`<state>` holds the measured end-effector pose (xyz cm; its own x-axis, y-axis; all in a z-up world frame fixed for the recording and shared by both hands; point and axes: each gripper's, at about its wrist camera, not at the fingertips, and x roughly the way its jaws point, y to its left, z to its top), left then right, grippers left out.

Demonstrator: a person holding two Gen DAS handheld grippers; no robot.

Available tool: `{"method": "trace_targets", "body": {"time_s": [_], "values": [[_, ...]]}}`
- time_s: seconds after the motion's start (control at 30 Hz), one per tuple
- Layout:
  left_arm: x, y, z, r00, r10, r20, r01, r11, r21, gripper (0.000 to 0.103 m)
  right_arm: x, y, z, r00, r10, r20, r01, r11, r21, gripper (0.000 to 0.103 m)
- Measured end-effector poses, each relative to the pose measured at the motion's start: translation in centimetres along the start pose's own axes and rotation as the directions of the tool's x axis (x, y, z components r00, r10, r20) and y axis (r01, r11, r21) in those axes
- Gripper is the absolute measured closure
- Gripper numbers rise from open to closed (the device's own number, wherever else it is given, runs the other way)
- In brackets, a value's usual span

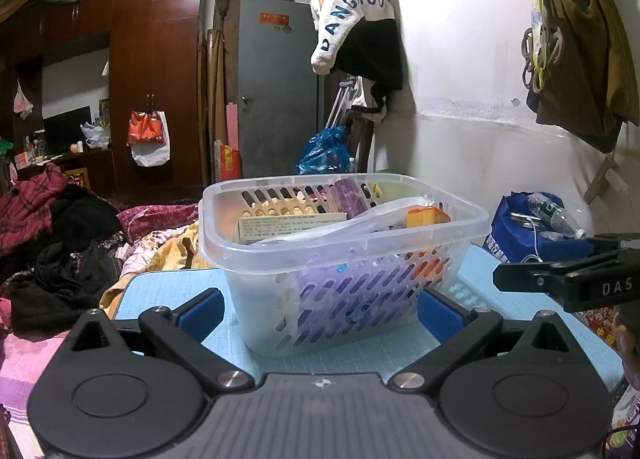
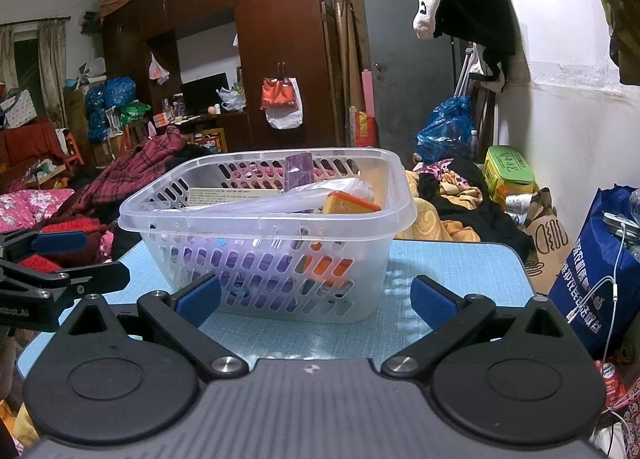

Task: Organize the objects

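A clear plastic slotted basket [image 1: 460, 215] [image 2: 152, 215] stands on a light blue mat [image 1: 168, 283] [image 2: 460, 259]. It holds a purple pack [image 1: 352, 195] [image 2: 298, 171], an orange box [image 1: 428, 215] [image 2: 352, 203], a printed card [image 1: 292, 225] [image 2: 228, 195] and clear plastic wrapping. My left gripper [image 1: 320, 313] is open and empty, its blue pads [image 1: 200, 313] either side of the basket's near corner. My right gripper [image 2: 316, 299] is open and empty just in front of the basket. Each gripper shows at the edge of the other's view.
Piles of clothes [image 1: 60, 227] [image 2: 132, 175] lie on the bed behind and left of the mat. A blue shopping bag [image 1: 532, 231] [image 2: 592, 271] stands to the right by the white wall. A green-lidded box [image 2: 508, 171] sits beyond the mat.
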<state>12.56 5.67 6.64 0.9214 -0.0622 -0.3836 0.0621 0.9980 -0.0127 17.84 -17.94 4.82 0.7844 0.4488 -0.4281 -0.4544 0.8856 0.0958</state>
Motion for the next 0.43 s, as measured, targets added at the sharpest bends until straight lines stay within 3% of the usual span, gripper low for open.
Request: {"method": "trace_targets", "body": {"time_s": [0.2, 0.43], "values": [[0.12, -0.39, -0.16, 0.999, 0.038, 0.016, -0.039, 0.999, 0.019, 0.000, 0.05, 0.07, -0.01, 1.000, 0.000, -0.002, 0.000, 1.000, -0.004, 0.000], [-0.19, -0.38, -0.15, 0.999, 0.024, 0.036, -0.024, 1.000, 0.007, 0.000, 0.03, 0.12, -0.01, 1.000, 0.000, -0.001, 0.000, 1.000, -0.005, 0.000]]}}
